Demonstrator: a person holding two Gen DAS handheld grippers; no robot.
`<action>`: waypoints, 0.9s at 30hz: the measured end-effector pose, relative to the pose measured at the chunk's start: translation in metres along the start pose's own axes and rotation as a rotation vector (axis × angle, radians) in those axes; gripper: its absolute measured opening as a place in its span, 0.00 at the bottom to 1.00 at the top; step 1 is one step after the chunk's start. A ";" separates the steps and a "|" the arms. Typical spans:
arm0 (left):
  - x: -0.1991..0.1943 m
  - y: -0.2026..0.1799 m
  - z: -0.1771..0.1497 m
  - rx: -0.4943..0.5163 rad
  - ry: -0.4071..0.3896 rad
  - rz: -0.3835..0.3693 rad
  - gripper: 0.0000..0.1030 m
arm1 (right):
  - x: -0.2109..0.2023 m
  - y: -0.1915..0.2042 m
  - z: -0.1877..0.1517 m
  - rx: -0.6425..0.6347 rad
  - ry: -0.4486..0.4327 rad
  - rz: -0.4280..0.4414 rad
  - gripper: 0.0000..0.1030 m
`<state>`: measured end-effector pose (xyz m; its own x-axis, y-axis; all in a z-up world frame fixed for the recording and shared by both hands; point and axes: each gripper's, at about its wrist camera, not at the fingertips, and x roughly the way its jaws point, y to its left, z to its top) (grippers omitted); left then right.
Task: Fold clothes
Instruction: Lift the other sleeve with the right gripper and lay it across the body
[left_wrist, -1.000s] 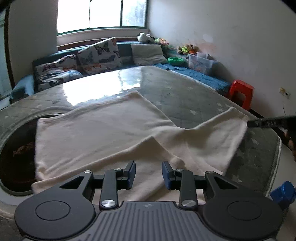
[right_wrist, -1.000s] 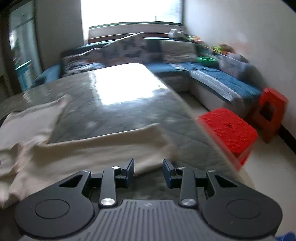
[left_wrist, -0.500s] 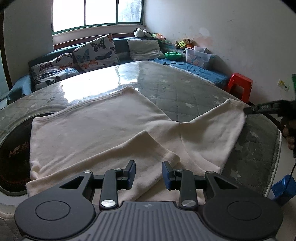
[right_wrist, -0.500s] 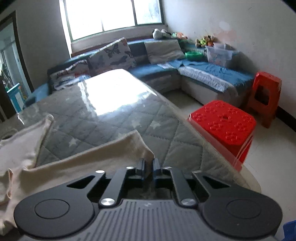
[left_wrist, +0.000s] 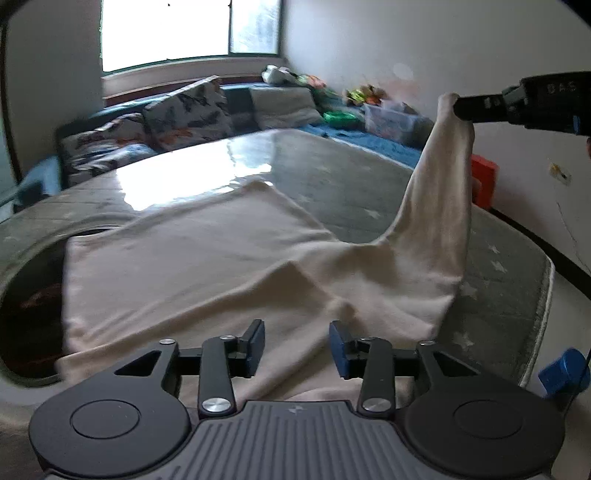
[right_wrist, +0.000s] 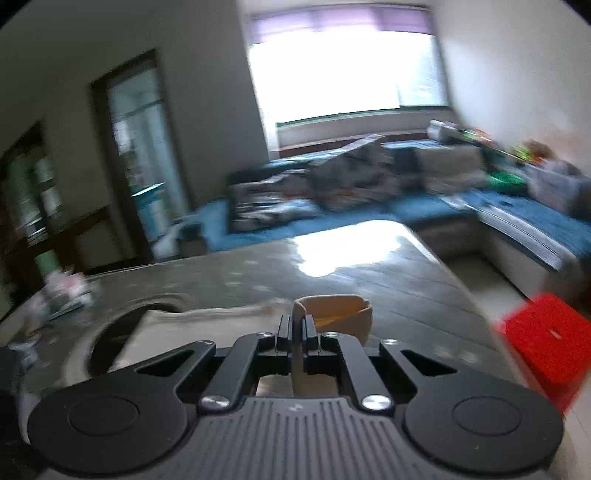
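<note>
Since a second ago my right gripper (right_wrist: 297, 328) has gone from open over the flat sleeve (left_wrist: 439, 206) to pinched on its cuff (right_wrist: 332, 308) and lifted, so the sleeve now hangs up off the table (left_wrist: 332, 173) like a tent. My left gripper (left_wrist: 297, 343) has hardly shifted, but its jaws are opening, with nothing pressed between them; it hovers over the near edge of the shirt (left_wrist: 192, 258).

What matters for the fold is the sleeve's line. In the left view it runs from the cuff, held high at the right, down and leftwards to where it joins the body, which lies flat and spread across the table towards the left. So the body lies to the left of my right gripper, and I judge that the sleeve needs carrying that way, across its own length, to lie over the body. The right hand is the only one on it. The left is nearer the other sleeve, which lies folded across the body just ahead of its fingers.

Hard to read: the right view is smeared, and the gripper's own frame hides most of the sleeve below the cuff. The shirt's nearest hem is cut off behind the left gripper. A dark round opening (left_wrist: 29, 302) at the left of the table shows something inside that I cannot make out.
</note>
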<state>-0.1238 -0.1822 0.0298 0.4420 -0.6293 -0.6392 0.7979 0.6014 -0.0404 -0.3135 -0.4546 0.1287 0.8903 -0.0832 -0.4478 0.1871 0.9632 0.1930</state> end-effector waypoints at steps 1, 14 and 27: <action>-0.007 0.007 -0.002 -0.012 -0.007 0.016 0.43 | 0.003 0.011 0.004 -0.020 0.002 0.031 0.04; -0.075 0.083 -0.046 -0.189 -0.071 0.199 0.45 | 0.071 0.161 -0.001 -0.258 0.143 0.331 0.04; -0.086 0.087 -0.052 -0.201 -0.088 0.198 0.45 | 0.090 0.202 -0.034 -0.372 0.287 0.398 0.10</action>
<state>-0.1135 -0.0503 0.0416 0.6215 -0.5253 -0.5813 0.5997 0.7964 -0.0784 -0.2095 -0.2593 0.0980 0.7051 0.3236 -0.6310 -0.3404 0.9350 0.0991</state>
